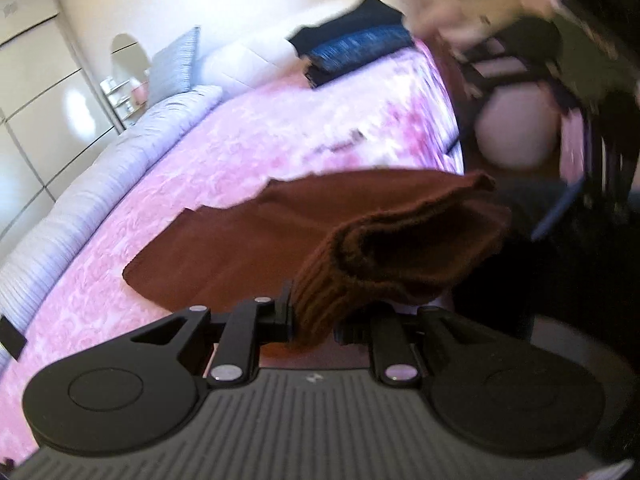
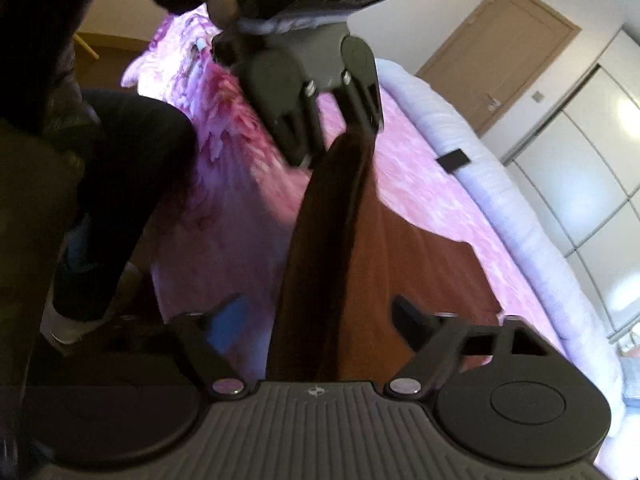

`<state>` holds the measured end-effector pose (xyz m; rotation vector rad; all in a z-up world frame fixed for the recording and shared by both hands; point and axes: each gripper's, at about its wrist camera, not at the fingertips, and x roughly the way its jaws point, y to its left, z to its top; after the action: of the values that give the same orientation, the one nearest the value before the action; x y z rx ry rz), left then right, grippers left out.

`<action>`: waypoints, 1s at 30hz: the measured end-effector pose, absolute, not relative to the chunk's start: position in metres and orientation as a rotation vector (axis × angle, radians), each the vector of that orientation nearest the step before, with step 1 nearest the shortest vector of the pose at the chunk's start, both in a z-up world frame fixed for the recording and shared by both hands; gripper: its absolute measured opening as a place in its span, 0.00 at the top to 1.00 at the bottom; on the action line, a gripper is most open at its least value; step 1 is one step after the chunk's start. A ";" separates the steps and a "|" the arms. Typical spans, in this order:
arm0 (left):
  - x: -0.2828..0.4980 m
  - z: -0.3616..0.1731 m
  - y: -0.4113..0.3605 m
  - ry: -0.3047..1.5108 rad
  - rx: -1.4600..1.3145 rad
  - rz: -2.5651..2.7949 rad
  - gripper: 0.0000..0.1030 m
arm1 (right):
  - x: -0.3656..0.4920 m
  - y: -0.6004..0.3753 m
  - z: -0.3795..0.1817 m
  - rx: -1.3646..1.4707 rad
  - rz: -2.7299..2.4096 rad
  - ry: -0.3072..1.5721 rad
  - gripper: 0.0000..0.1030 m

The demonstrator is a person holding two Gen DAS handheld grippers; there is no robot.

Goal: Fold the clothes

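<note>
Now, view by view.

Left wrist view, claw: the left gripper (image 1: 314, 322) is clamped on the ribbed hem of the brown sweater (image 1: 248, 240), whose knit bunches up between the near fingers.
Left wrist view, garment: the rest of the sweater drapes away to the left and lies flat on the pink bedspread (image 1: 240, 148); a rolled fold rises to the right of the grip.
Left wrist view, surroundings: a stack of dark folded clothes (image 1: 352, 52) sits at the far end of the bed, well apart from the sweater; striped pillows (image 1: 176, 64) lean at the far left; a pale padded bed edge (image 1: 72, 200) runs along the left; white wardrobe doors (image 1: 36, 92) stand beyond it.
Left wrist view, obstruction: blurred dark shapes fill the right side; what they are I cannot tell.

Right wrist view, claw: the right gripper (image 2: 320, 320) stands wide open, its fingers spread either side of the sweater (image 2: 420, 256) without pressing it.
Right wrist view, garment: a lifted ridge of brown fabric runs from between the open fingers up to the left gripper (image 2: 340, 148) farther off, which pinches its top.
Right wrist view, surroundings: the person's dark-trousered leg (image 2: 132, 184) stands at the left beside the bed; a small black rectangle (image 2: 454, 160) rests on the padded edge; a wooden door (image 2: 496, 56) is far right.
</note>
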<state>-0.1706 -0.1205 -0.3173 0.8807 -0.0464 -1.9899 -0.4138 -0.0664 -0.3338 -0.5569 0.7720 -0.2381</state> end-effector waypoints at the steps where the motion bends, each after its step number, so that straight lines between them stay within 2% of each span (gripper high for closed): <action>1: -0.168 -0.311 -0.123 -0.032 0.857 -1.994 0.86 | -0.420 -0.068 -0.336 -0.550 -0.263 0.787 0.18; 4: -0.161 -0.297 -0.131 -0.010 0.825 -2.005 0.86 | -0.430 -0.067 -0.349 -0.597 -0.295 0.839 0.15; 13: -0.155 -0.286 -0.146 0.051 0.817 -2.037 0.86 | -0.417 -0.086 -0.410 -0.917 -0.343 0.803 0.14; 18: -0.151 -0.287 -0.149 0.085 0.808 -2.041 0.86 | -0.415 -0.098 -0.422 -0.937 -0.373 0.752 0.14; 24: -0.168 -0.308 -0.136 -0.068 0.993 -2.016 0.86 | -0.422 -0.100 -0.410 -0.914 -0.405 0.639 0.15; 25: -0.172 -0.312 -0.133 -0.102 1.026 -2.010 0.86 | -0.424 -0.099 -0.407 -0.920 -0.393 0.637 0.21; 26: -0.175 -0.317 -0.129 -0.130 1.052 -2.006 0.86 | -0.424 -0.099 -0.404 -0.916 -0.378 0.647 0.32; 27: -0.179 -0.321 -0.126 -0.148 1.074 -2.003 0.86 | -0.424 -0.099 -0.402 -0.911 -0.362 0.658 0.39; 30: -0.185 -0.333 -0.117 -0.187 1.132 -1.986 0.86 | -0.423 -0.100 -0.394 -0.897 -0.344 0.710 0.77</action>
<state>-0.1850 -0.1174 -0.3326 1.1325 -0.1872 -1.9856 -0.4234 -0.1003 -0.3939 -0.8972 0.7095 -0.3445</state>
